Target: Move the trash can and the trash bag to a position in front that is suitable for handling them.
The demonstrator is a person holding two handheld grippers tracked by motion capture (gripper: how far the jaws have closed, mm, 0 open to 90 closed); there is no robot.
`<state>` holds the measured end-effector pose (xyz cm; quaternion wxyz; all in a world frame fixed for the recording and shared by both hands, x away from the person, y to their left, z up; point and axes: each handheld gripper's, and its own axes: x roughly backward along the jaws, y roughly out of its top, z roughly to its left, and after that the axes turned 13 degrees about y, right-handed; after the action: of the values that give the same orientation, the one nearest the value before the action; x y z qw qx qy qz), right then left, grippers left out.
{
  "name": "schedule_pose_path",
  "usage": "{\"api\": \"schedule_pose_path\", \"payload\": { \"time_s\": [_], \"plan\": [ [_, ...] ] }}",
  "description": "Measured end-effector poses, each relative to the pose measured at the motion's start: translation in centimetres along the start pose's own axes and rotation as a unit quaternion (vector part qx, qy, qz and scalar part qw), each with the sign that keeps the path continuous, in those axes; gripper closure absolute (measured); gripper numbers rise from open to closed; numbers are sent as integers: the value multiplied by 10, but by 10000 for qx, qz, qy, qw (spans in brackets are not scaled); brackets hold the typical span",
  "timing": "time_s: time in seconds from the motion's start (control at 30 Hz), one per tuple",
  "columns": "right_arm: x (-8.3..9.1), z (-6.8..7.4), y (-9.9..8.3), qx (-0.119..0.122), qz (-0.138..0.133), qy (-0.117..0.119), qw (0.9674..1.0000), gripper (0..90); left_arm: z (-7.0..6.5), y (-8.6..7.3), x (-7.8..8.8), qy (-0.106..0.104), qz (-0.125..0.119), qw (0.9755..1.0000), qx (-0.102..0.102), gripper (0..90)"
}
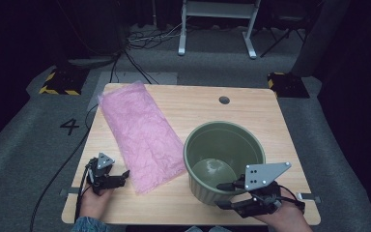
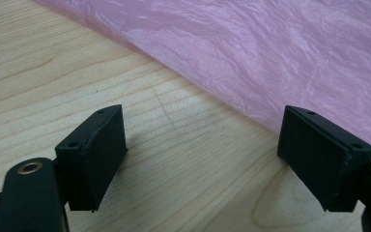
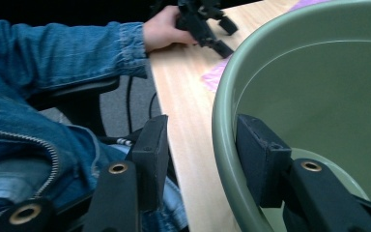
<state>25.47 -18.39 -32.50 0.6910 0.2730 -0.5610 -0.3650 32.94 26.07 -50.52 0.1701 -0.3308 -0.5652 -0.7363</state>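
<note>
The round, ribbed olive-green plastic bucket (image 1: 223, 159) stands upright on the near right part of your light wooden desk (image 1: 251, 104), empty, with a smooth inside and a thick rolled rim. Your right claw (image 1: 226, 195) straddles its near wall, one jaw inside, one outside; the right gripper view shows the inner jaw against the wall and the outer one clear of it, so nothing is clamped. Just left of the bucket lies a crinkled pink plastic bag (image 1: 141, 133), flat and slanted across the desk. Your left claw (image 1: 124, 176) rests by its near edge, jaws wide apart over bare wood, holding nothing. The right gripper view adds your blue denim sleeve (image 3: 63, 46); the high view shows the grey carpeted floor (image 1: 24, 145).
</note>
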Motion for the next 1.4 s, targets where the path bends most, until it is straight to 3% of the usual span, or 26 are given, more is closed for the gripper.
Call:
{"api": "schedule_pose_path", "payload": {
  "time_s": [0.1,0.27,0.43,0.53,0.77,0.87,0.9,1.13,1.17,1.3,1.4],
  "plan": [
    [-1,3,1,59,21,64,10000,554,0,0,0,-4,-1,10000,-4,174],
    [8,4,4,184,-220,-33,9996,527,0,0,0,-2,0,10000,-4,174],
    [32,-3,3,201,-565,-493,9970,484,0,0,0,-1,-3,10000,0,174],
    [51,-14,-1,175,-769,-891,9929,443,0,0,0,-1,-3,10000,-1,174],
    [73,-33,-10,164,-839,-1343,9872,428,0,0,0,12,-10,10000,-9,174],
    [85,-42,-21,-19,-821,-1724,9816,429,0,0,0,10,-9,10000,-6,174],
    [85,-42,-21,-19,-821,-1724,9816,429,0,0,0,4,-6,10000,-2,174],
    [107,-52,-48,-303,-906,-2234,9700,421,0,0,0,11,-9,10000,-7,174],
    [110,-60,-60,-433,-864,-2343,9673,413,0,0,0,8,-9,10000,-6,174],
    [111,-73,-82,-592,-798,-2452,9644,408,0,0,0,17,-10,10000,-10,174],
    [108,-94,-117,-1066,-850,-2487,9589,404,0,0,0,26,-10,10000,-1,174]
  ]
}}
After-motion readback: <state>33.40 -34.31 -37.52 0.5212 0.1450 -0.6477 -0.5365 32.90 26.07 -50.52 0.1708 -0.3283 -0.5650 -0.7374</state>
